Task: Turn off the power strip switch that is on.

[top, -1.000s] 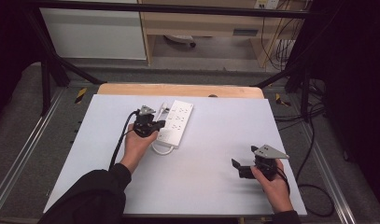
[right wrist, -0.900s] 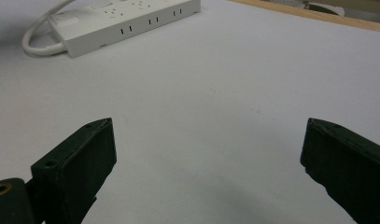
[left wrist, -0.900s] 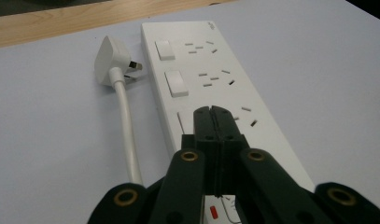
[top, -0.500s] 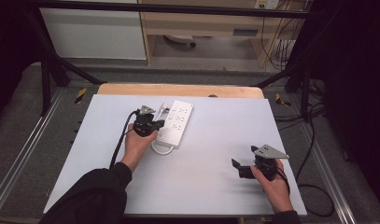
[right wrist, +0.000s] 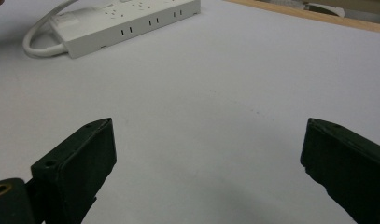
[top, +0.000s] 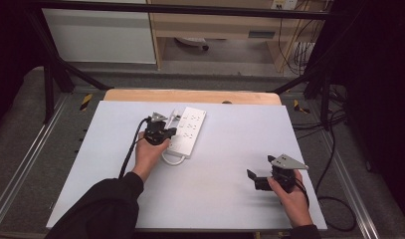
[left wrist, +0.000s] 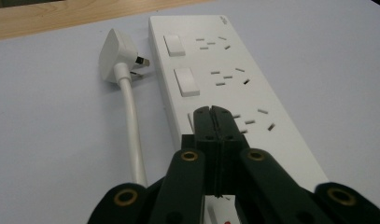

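under the left gripper, jaws pressed together, lies a white power strip on the pale table, its plug just beyond. off to the right, the right gripper rests jaws wide apart. grey floor surrounds them.

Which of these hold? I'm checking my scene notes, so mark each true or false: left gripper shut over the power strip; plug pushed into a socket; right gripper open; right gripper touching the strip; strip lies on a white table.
1. The left gripper is shut over the power strip. True.
2. The plug sits in a socket. False: it lies loose on the table beside the strip.
3. The right gripper is open. True.
4. The right gripper touches the strip. False: it is well apart, above bare table.
5. The strip lies on a white table. True.
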